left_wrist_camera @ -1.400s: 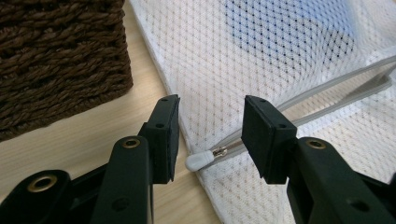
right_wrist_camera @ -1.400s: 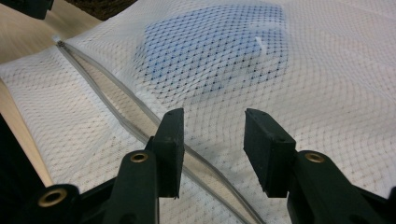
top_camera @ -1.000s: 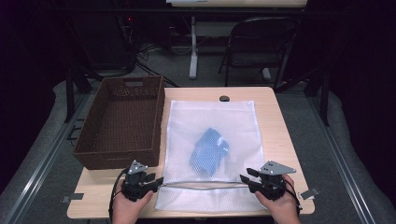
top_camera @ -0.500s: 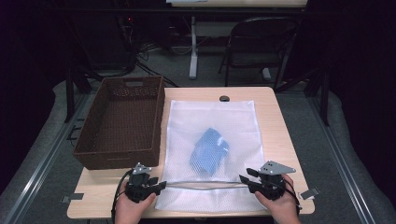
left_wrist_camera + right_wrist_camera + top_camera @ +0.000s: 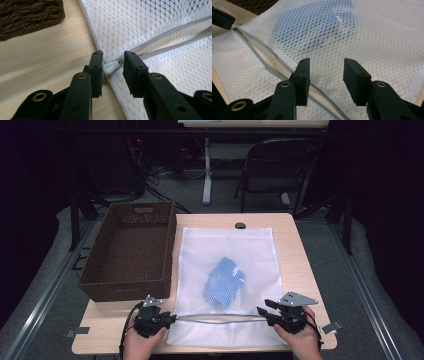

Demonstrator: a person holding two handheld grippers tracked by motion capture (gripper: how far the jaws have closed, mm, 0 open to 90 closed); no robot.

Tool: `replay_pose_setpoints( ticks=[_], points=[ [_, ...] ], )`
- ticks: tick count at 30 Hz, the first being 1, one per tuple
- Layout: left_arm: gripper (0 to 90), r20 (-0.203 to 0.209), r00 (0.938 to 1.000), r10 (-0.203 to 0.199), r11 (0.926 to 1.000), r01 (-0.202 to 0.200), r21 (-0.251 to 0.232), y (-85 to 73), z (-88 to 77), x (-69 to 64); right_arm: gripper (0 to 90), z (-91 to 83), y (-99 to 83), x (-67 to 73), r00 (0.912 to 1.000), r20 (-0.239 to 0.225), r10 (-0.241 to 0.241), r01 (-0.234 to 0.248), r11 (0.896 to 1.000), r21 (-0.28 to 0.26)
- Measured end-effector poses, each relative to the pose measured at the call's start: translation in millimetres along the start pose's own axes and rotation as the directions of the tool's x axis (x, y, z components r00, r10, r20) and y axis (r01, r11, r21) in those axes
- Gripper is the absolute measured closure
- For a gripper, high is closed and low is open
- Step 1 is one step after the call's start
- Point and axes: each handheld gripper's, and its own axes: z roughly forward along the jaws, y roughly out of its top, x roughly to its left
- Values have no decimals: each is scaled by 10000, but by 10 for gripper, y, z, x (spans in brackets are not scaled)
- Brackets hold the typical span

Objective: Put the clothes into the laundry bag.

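High view. White mesh laundry bag (image 5: 225,285) lies flat on the wooden table (image 5: 290,235), reaching from near the far edge to the near edge, right of centre. A blue garment (image 5: 225,279) sits inside it, about mid-bag. Brown wicker basket (image 5: 130,252) stands at the table's left edge, just beside the bag. A small dark round object (image 5: 240,225) rests at the far edge. Your left gripper (image 5: 170,318) is at the bag's near-left corner and your right gripper (image 5: 263,310) near its near-right corner, the grey zipper (image 5: 220,317) running between them, parted.

Left gripper view. Your jaws stand partly apart, one on each side of the white zipper pull (image 5: 110,67). The pull touches the left jaw's pad; a gap shows to the right jaw, so nothing is clamped. The bag's edge lies under the jaws, basket corner (image 5: 30,17) beyond.

Right gripper view. Your jaws stand wide apart over the mesh, gripping nothing. The open zipper (image 5: 274,70) passes under the left jaw. The blue garment (image 5: 317,25) shows through the mesh ahead.
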Motion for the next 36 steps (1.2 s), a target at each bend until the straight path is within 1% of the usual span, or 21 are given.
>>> replay_pose_setpoints(
  ticks=[3,6,10,13,16,19,25,26,27,30,33,36],
  points=[
    [755,-53,9999,102,9999,-102,-91,7,-21,-16,569,2,-1,-1,10000,7,11,-11,10000,-27],
    [789,-2,9998,204,9997,-204,-152,12,-32,-30,569,4,0,1,10000,2,-60,60,10000,-10],
    [819,-26,9995,325,9993,-326,-185,21,-36,-55,571,9,-3,6,9999,-34,-96,96,10000,16],
    [848,-49,9991,426,9989,-426,-185,28,-35,-76,591,9,0,11,9995,-140,-266,267,9996,67],
    [855,-26,9988,493,9984,-494,-261,34,-30,-100,591,11,-1,14,9994,-172,-308,309,9995,56],
    [846,108,9984,557,9981,-554,-265,42,-17,-125,591,9,0,12,9995,-147,-282,283,9996,36],
    [815,166,9971,745,9969,-741,-249,56,38,-175,590,16,0,17,9994,-163,-300,301,9995,39],
    [811,210,9973,699,9972,-694,-262,57,53,-186,590,17,1,19,9994,-162,-293,294,9996,43],
    [801,262,9970,728,9970,-721,-273,60,76,-192,590,21,0,17,9993,-156,-344,345,9994,35],
    [763,396,9963,766,9969,-758,-212,65,115,-216,589,25,0,21,9994,-164,-300,301,9995,46],
    [714,376,9946,967,9953,-962,-141,69,154,-249,588,25,-2,18,9994,-157,-307,308,9995,39],
    [689,361,9948,955,9953,-948,-199,71,154,-255,587,27,-2,15,9994,-152,-310,311,9995,36]
  ],
)
